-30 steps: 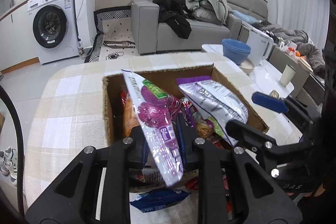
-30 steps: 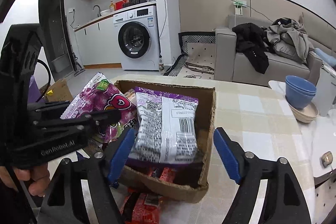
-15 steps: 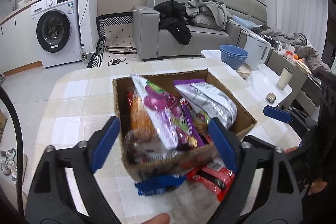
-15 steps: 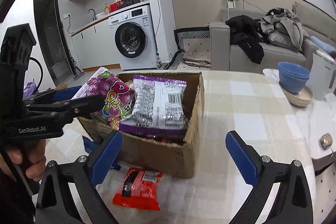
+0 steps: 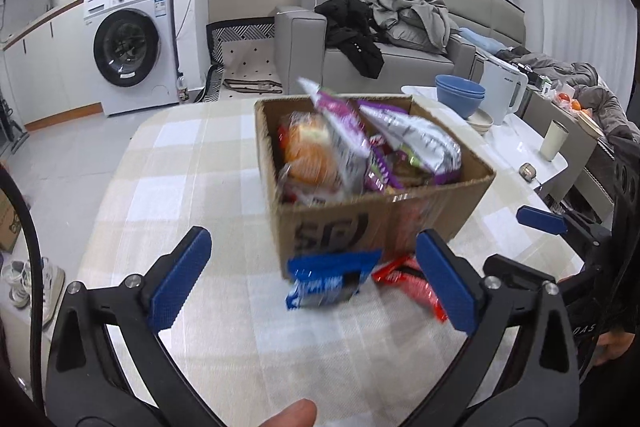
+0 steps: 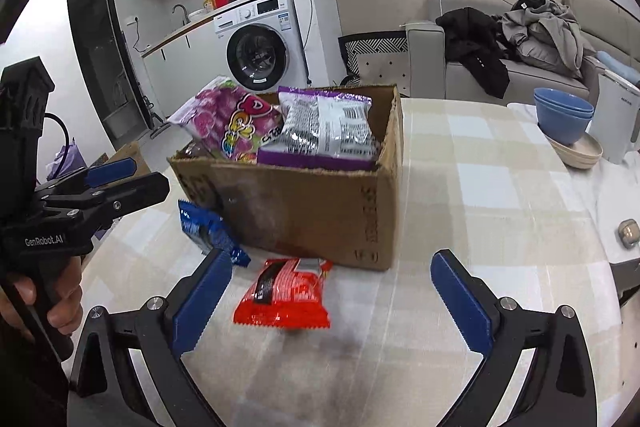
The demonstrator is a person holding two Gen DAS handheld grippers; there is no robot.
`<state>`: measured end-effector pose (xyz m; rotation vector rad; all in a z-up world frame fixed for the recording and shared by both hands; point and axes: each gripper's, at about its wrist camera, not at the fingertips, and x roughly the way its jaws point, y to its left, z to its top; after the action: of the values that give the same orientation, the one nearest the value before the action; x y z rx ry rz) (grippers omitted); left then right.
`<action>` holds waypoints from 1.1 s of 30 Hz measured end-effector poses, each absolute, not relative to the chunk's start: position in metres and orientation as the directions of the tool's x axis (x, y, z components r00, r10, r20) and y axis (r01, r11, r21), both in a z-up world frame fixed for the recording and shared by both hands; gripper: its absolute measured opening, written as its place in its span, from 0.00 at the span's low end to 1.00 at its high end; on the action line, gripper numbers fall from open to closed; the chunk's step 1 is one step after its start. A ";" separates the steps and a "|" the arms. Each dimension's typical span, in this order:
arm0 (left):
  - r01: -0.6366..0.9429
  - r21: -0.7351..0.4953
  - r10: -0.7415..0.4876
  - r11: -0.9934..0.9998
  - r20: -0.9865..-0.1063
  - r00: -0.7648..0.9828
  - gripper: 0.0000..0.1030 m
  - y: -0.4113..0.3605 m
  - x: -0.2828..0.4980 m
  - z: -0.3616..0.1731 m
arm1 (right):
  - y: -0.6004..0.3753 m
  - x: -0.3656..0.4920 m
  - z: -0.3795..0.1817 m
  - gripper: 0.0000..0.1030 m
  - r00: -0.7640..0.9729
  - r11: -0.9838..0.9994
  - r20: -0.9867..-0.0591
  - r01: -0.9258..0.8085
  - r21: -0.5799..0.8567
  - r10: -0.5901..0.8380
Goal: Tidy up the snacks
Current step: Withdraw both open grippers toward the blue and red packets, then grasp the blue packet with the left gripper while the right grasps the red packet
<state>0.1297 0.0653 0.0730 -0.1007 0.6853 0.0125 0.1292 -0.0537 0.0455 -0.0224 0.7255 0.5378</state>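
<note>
A cardboard box full of snacks stands on the checked table. A pink-purple gummy bag and a silver-purple bag stick up out of it. On the cloth before the box lie a blue packet and a red packet. My left gripper hangs short of the box, its jaws opening with nothing pressed between them. My right gripper stands open above the red packet, not touching it.
Stacked blue bowls, a white kettle and a cup stand on the white side table to the right. The checked table's rounded edge drops off at the left. A sofa and a washing machine are beyond.
My left gripper has let go of the pink-purple bag, which now stands in the box. Both grippers have opened wide and pulled back from the box, bringing the table packets between their fingers.
</note>
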 end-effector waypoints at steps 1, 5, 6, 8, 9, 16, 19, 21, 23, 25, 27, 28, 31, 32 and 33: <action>-0.048 -0.086 -0.018 0.995 -0.635 0.772 0.99 0.067 0.125 0.069 | -0.054 0.126 0.044 0.99 0.616 0.863 -0.638 -0.479 0.163 0.462; -0.060 -0.082 -0.008 0.995 -0.649 0.761 0.99 0.072 0.111 0.055 | -0.054 0.118 0.037 0.99 0.612 0.861 -0.640 -0.479 0.168 0.465; -0.064 -0.081 -0.005 0.995 -0.654 0.757 0.99 0.074 0.109 0.051 | -0.054 0.118 0.035 0.99 0.611 0.862 -0.643 -0.478 0.167 0.463; -0.071 -0.080 0.001 0.994 -0.660 0.751 0.99 0.077 0.102 0.043 | -0.053 0.116 0.031 0.99 0.607 0.863 -0.649 -0.478 0.162 0.458; -0.074 -0.079 0.003 0.994 -0.663 0.749 0.99 0.077 0.098 0.040 | -0.053 0.116 0.030 0.99 0.607 0.864 -0.650 -0.478 0.161 0.457; -0.083 -0.098 -0.006 0.992 -0.681 0.732 0.99 0.083 0.089 0.019 | -0.051 0.114 0.018 0.99 0.592 0.865 -0.668 -0.475 0.163 0.451; -0.084 -0.107 -0.014 0.991 -0.695 0.719 0.99 0.086 0.087 0.011 | -0.048 0.113 0.015 0.99 0.584 0.864 -0.676 -0.478 0.160 0.448; -0.085 -0.101 -0.009 0.991 -0.694 0.720 0.99 0.086 0.089 0.009 | -0.046 0.114 0.014 0.99 0.582 0.863 -0.679 -0.479 0.160 0.448; -0.089 -0.103 -0.008 0.991 -0.696 0.718 0.99 0.084 0.093 0.008 | -0.041 0.116 0.012 0.99 0.575 0.862 -0.686 -0.482 0.156 0.446; -0.094 -0.101 -0.004 0.990 -0.700 0.714 0.99 0.083 0.096 0.007 | -0.038 0.118 0.009 0.99 0.571 0.862 -0.693 -0.484 0.148 0.440; -0.096 -0.100 -0.002 0.990 -0.704 0.710 0.99 0.082 0.100 0.005 | -0.034 0.119 0.006 0.99 0.564 0.862 -0.702 -0.486 0.143 0.435; -0.094 -0.099 -0.004 0.991 -0.707 0.707 0.99 0.081 0.102 0.004 | -0.033 0.120 0.005 0.99 0.563 0.863 -0.705 -0.486 0.140 0.432; -0.092 -0.101 -0.008 0.991 -0.714 0.700 0.99 0.077 0.109 0.000 | -0.027 0.122 0.003 0.99 0.560 0.862 -0.713 -0.492 0.124 0.422; -0.090 -0.105 -0.012 0.990 -0.717 0.697 0.99 0.076 0.111 -0.001 | -0.025 0.123 0.001 0.99 0.561 0.863 -0.715 -0.491 0.118 0.417; -0.089 -0.106 -0.015 0.990 -0.719 0.694 0.99 0.075 0.114 -0.003 | -0.025 0.124 0.001 0.99 0.560 0.864 -0.718 -0.490 0.116 0.414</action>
<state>0.1137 0.0748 -0.0025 -0.1367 0.8027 0.0416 0.1235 -0.0245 0.0006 -0.1011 0.8178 0.5336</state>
